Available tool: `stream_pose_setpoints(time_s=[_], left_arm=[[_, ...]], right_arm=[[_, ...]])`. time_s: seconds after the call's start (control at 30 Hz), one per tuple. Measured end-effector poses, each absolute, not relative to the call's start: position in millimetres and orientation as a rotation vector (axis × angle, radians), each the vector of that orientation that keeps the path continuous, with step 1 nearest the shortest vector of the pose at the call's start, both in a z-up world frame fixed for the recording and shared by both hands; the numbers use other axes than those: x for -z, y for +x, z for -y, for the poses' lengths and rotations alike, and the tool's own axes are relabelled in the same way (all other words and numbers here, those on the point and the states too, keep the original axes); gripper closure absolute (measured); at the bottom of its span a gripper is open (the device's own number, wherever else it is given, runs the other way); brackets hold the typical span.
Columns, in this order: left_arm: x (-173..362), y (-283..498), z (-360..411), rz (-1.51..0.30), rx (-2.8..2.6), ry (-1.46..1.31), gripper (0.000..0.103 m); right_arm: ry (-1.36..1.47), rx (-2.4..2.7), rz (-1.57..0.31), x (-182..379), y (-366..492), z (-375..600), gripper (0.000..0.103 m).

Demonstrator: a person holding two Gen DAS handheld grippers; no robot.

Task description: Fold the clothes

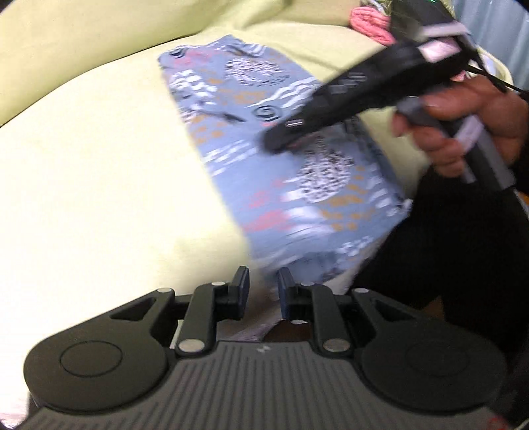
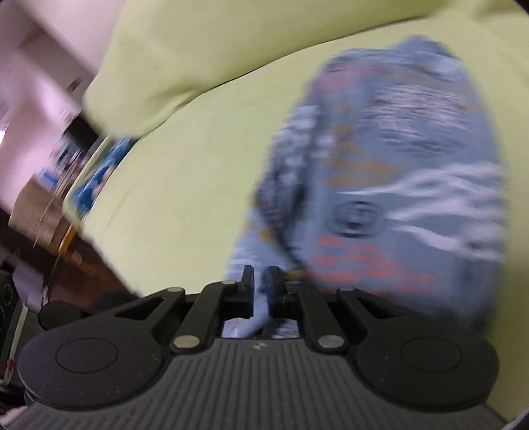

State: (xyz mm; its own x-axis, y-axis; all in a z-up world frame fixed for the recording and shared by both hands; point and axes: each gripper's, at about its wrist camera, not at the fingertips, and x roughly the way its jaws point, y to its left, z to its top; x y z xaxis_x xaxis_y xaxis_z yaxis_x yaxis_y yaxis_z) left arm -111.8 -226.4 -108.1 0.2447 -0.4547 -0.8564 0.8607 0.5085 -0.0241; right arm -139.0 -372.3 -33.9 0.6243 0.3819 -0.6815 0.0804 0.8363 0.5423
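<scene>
A blue-grey patterned garment (image 1: pixel 264 145) lies folded in a long strip on the yellow-green sheet (image 1: pixel 99 172). My left gripper (image 1: pixel 263 284) is at the strip's near corner, its jaws slightly apart with cloth between them. My right gripper (image 1: pixel 281 139), held by a hand, rests on the middle of the strip. In the right wrist view the garment (image 2: pixel 396 185) fills the right side, blurred, and my right gripper (image 2: pixel 261 284) is shut on a fold of it.
A yellow-green pillow (image 2: pixel 231 46) lies at the far side of the bed. Pink cloth (image 1: pixel 370 20) lies at the far right. The bed edge (image 2: pixel 96 244) and room furniture show at the left of the right wrist view.
</scene>
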Motion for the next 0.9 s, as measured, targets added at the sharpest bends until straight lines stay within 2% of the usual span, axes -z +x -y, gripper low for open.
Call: stream_pose_setpoints(time_s=[0.07,0.13,0.2,0.27,0.43,0.6,0.83,0.9], left_arm=[[108.0,-109.2,224.5,-0.899,0.965,0.579,0.080],[106.7,-118.0,224.6,-0.781,1.015,0.731,0.076],[113.5,-136.8,222.3,-0.572,1.087,0.971,0.072],[120.7,-155.0,219.8,-0.350,1.146,1.200,0.064],[164.5,-172.8,202.1,0.101,1.281,1.628,0.059],[179.3,-171.7,185.1,0.418,1.363,1.722,0.053],[191.2,-173.1,177.4,0.679,1.437,1.763,0.054],[194.3,-169.7,178.8,0.736,1.451,1.766,0.054]], right_arm=[[0.538,-0.133,-0.895,30.8,-152.4,375.0,0.083],[0.494,-0.128,-0.882,25.2,-168.0,374.7,0.082],[0.452,-0.129,-0.869,18.2,-186.0,372.4,0.081],[0.409,-0.131,-0.858,8.4,-205.3,373.4,0.077],[0.418,-0.076,-0.838,-8.2,-241.1,380.5,0.076],[0.449,0.001,-0.802,-16.3,-265.0,394.7,0.076],[0.414,0.041,-0.792,-20.2,-279.1,402.9,0.074],[0.329,-0.028,-0.823,-21.6,-279.9,393.4,0.074]])
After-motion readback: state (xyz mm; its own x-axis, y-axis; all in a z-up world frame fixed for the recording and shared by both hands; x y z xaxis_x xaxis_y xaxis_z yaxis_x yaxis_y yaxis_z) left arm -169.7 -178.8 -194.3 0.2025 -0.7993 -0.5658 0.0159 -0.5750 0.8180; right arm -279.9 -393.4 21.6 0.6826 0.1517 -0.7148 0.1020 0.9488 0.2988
